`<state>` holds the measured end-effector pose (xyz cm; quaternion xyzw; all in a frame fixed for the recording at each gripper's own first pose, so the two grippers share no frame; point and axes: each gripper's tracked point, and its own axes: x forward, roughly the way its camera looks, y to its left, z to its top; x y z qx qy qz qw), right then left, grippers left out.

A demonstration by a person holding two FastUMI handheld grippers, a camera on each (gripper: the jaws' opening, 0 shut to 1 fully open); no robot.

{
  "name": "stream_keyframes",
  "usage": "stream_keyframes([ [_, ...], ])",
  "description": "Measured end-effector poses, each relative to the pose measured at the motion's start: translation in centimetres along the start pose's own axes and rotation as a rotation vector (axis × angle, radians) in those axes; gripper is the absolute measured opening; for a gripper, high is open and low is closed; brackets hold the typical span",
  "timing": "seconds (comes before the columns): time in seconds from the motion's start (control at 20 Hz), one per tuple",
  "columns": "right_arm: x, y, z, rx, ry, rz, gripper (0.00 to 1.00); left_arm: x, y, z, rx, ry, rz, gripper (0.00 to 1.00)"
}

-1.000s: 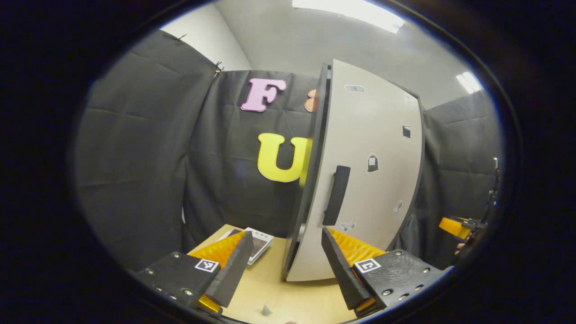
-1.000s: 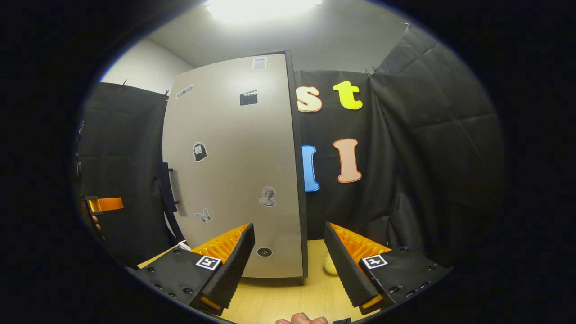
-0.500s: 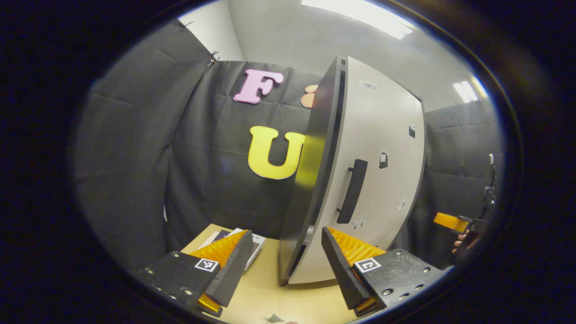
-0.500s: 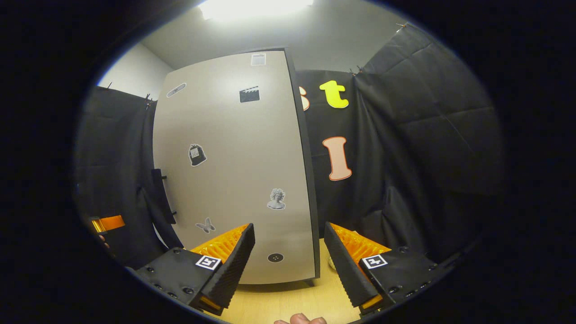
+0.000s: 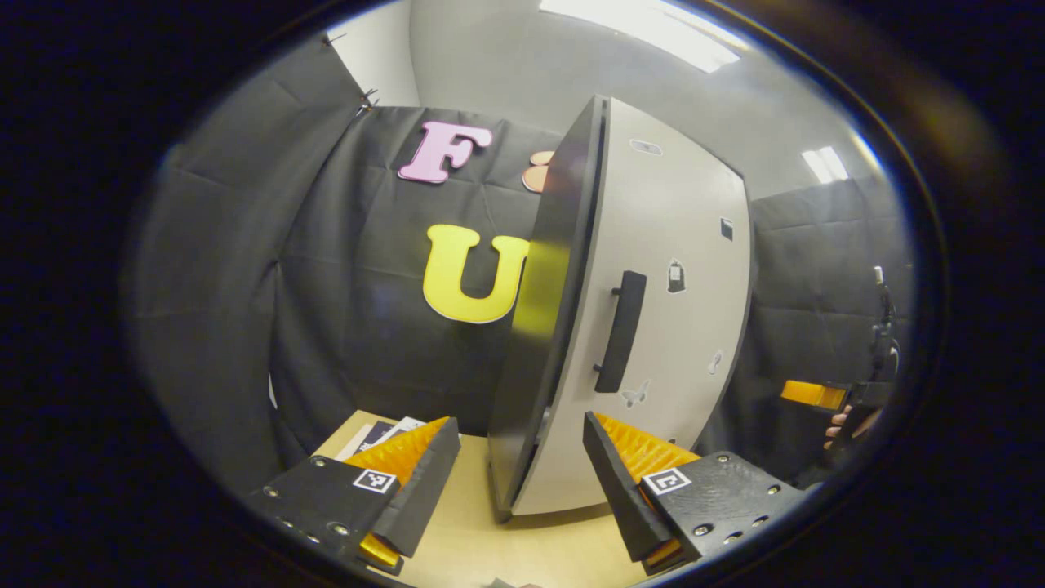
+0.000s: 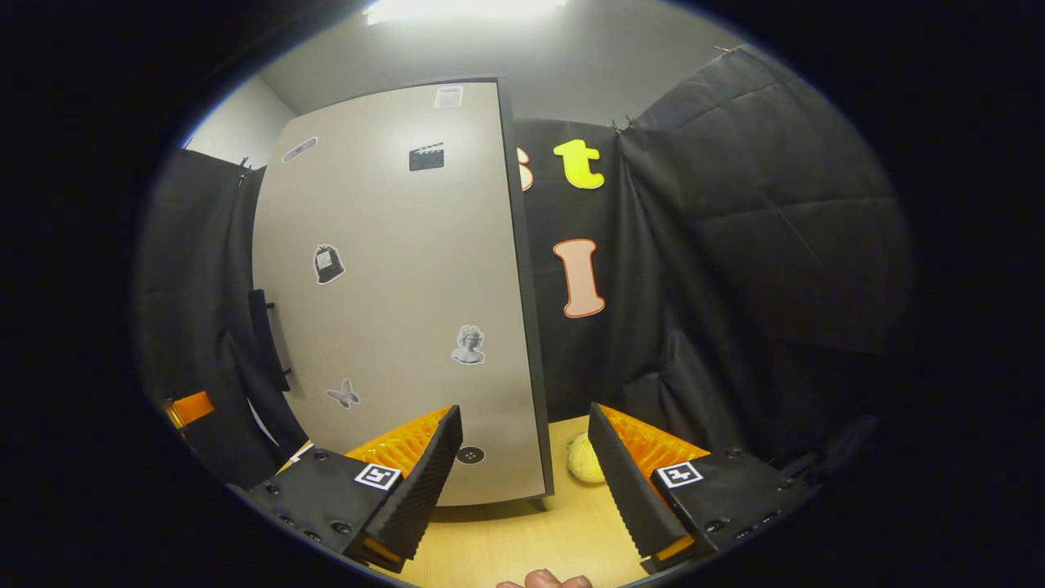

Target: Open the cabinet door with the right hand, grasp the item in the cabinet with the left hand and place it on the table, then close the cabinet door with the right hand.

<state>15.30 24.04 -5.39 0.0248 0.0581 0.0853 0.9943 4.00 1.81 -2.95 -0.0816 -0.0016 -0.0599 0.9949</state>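
cabinet: tall grey cabinet with black edges (image 5: 653,327) stands on my light wooden worktop (image 5: 531,547), door shut, black bar handle (image 5: 620,331) untouched
left hand-held gripper (image 5: 518,482): fingers spread, holding nothing
right hand-held gripper (image 6: 522,474): fingers spread, holding nothing
item: yellow fuzzy lump (image 6: 581,459) on worktop just beside cabinet's side

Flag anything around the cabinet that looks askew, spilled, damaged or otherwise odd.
Nothing stands out. The tall grey cabinet door with its black bar handle is closed and intact, its small stickers flat. A pale yellow fuzzy lump sits on the wooden table beside the cabinet; papers lie at the far side. No spill shows.
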Motion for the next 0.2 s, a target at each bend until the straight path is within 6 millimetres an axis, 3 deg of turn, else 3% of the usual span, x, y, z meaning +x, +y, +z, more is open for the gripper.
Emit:
stream_keyframes([
  [0.2, 1.7, -2.3, -0.8, 0.029, 0.005, 0.046, 0.98, -0.6, -3.2, 0.7, -0.026, -0.079, -0.010, 0.93],
])
